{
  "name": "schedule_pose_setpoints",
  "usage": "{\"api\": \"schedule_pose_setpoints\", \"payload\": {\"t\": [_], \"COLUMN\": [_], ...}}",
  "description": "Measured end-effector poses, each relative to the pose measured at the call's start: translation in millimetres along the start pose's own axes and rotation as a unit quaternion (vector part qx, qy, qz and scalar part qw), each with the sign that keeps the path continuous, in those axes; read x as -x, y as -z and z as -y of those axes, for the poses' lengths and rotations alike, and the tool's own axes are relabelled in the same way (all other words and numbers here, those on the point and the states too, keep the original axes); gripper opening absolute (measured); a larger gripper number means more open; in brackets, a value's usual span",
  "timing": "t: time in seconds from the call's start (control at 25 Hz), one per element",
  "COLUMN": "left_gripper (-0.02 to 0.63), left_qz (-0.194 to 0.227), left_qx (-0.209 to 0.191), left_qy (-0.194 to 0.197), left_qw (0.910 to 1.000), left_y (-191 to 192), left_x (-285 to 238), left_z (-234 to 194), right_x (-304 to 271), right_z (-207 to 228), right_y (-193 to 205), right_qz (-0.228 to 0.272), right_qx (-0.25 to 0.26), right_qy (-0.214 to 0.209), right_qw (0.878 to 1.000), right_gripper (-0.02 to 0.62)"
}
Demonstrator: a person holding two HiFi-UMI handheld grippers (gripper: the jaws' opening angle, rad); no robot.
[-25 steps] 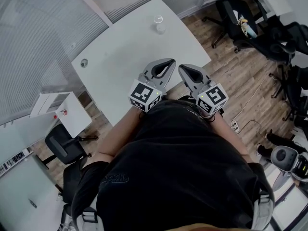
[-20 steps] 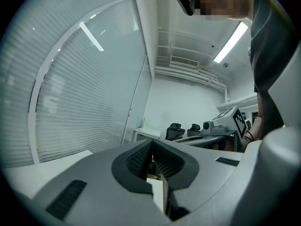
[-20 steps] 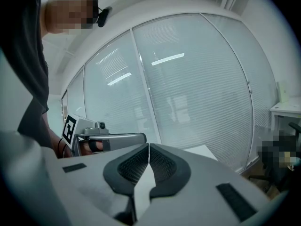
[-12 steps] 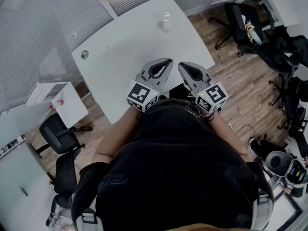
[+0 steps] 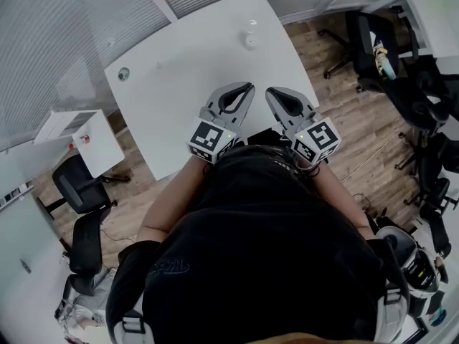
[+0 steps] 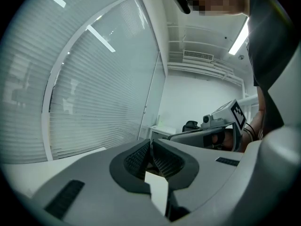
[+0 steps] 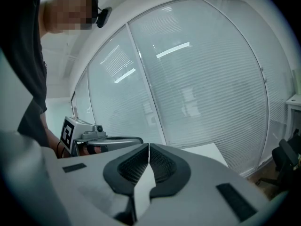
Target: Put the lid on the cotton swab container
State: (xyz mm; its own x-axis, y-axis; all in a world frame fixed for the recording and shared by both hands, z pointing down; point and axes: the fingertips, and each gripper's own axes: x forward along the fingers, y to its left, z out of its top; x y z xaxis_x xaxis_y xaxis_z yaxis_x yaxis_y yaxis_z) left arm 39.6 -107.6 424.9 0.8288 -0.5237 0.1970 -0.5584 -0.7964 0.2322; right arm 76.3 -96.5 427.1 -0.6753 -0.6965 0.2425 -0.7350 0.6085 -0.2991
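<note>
**Approach step: both claws shut and empty, container at the desk's far edge**

Left claw and right claw are held side by side over the near edge of the white desk, tips pointing across it. Each claw's own view shows the jaws pressed together with nothing between them.

The container stands near the far edge of the desk, toward the far right corner and well apart from both claws. Just beyond it lies what I take for the lid. It is too small to tell whether the two touch, or which way up the lid lies. A small round disc sits by the left corner, away from all this.

Judgement: the task proper is not begun, and this is the reach-in step. Next move calls for carrying both claws across to the far edge and opening the jaws. One claw would likely steady the container while the other takes the lid by its rim. The lid then has to be kept level and centred over the mouth before pressing down. The container looks small and light, so it may well tip or slide if nudged.
</note>
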Motion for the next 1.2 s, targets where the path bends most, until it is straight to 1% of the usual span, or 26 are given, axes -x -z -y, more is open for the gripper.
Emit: {"api": "schedule_pose_setpoints", "payload": {"t": [0.24,0.48,0.68,0.8,0.96,1.12,1.2], "left_gripper": [0.018,0.035,0.061,0.07,0.114,0.137,0.155], "left_qz": [-0.008,-0.031,-0.046,-0.054,-0.063,-0.07,-0.069], "left_qx": [-0.008,0.008,0.005,0.018,0.021,0.015,0.019], "left_qy": [-0.027,-0.041,-0.057,-0.066,-0.076,-0.083,-0.091], "left_qw": [0.9996,0.9986,0.9973,0.9962,0.9949,0.994,0.9932], "left_y": [5.9,26.4,41.6,54.0,68.5,77.1,82.1], "left_x": [-27.3,-57.4,-78.0,-90.4,-102.8,-116.8,-122.5], "left_z": [-16.6,-29.1,-38.9,-51.2,-66.8,-79.9,-88.8], "right_x": [-7.2,-9.1,-10.7,-14.5,-20.7,-26.1,-27.6], "right_z": [33.6,57.5,81.3,94.7,109.2,128.6,137.5], "right_y": [-7.6,-4.4,-3.6,-4.1,-10.8,-19.2,-21.0], "right_qz": [-0.006,-0.019,-0.03,-0.038,-0.042,-0.041,-0.041], "right_qx": [-0.002,-0.009,-0.015,-0.011,-0.006,0.002,0.0], "right_qy": [-0.014,-0.029,-0.032,-0.037,-0.041,-0.039,-0.035], "right_qw": [1.0,0.999,0.999,0.999,0.998,0.998,0.999], "right_gripper": [0.025,0.025,0.025,0.025,0.025,0.025,0.025]}}
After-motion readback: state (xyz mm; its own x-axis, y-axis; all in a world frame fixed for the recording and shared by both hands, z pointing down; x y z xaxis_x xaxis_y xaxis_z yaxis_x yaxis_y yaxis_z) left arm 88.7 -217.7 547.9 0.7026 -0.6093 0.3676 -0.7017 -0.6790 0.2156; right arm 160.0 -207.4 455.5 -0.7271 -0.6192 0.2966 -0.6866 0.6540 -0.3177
